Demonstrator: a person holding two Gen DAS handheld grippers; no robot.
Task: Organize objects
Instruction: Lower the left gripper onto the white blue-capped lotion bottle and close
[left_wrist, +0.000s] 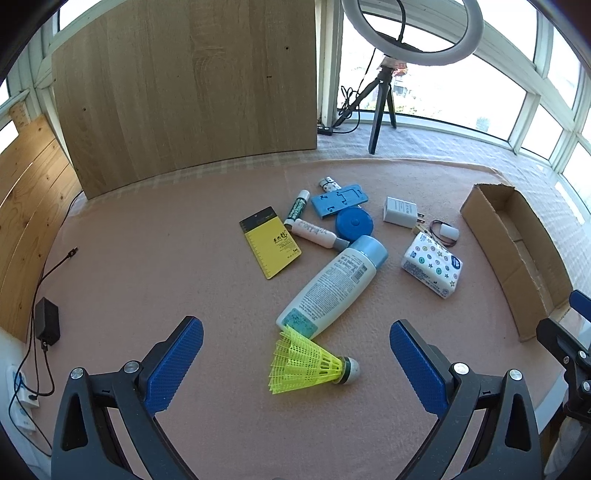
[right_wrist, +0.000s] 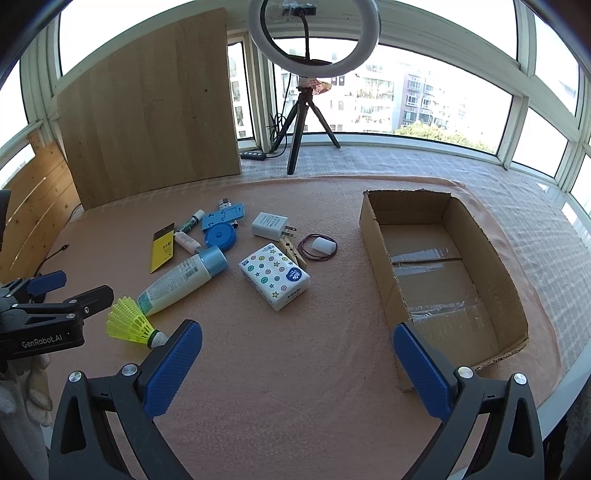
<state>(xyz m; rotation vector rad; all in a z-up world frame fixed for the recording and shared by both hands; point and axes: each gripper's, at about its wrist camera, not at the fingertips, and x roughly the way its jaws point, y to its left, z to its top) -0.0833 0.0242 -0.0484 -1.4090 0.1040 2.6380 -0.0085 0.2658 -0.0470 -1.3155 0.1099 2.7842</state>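
A yellow shuttlecock (left_wrist: 310, 365) lies on the pink cloth between the open fingers of my left gripper (left_wrist: 295, 354); it also shows in the right wrist view (right_wrist: 135, 325). Behind it lies a white lotion bottle (left_wrist: 328, 284) with a blue cap. Further back are a yellow notepad (left_wrist: 269, 242), a tissue pack (left_wrist: 432, 264), a white charger (left_wrist: 399, 212) and several small blue and white items. An empty cardboard box (right_wrist: 443, 266) stands at the right. My right gripper (right_wrist: 295, 354) is open and empty over the cloth, left of the box's near corner.
A wooden board (left_wrist: 192, 85) leans at the back left. A ring light on a tripod (right_wrist: 306, 122) stands behind the cloth by the windows. A black adapter with cables (left_wrist: 46, 325) lies at the left edge. The table's front edge (right_wrist: 554, 398) is near at right.
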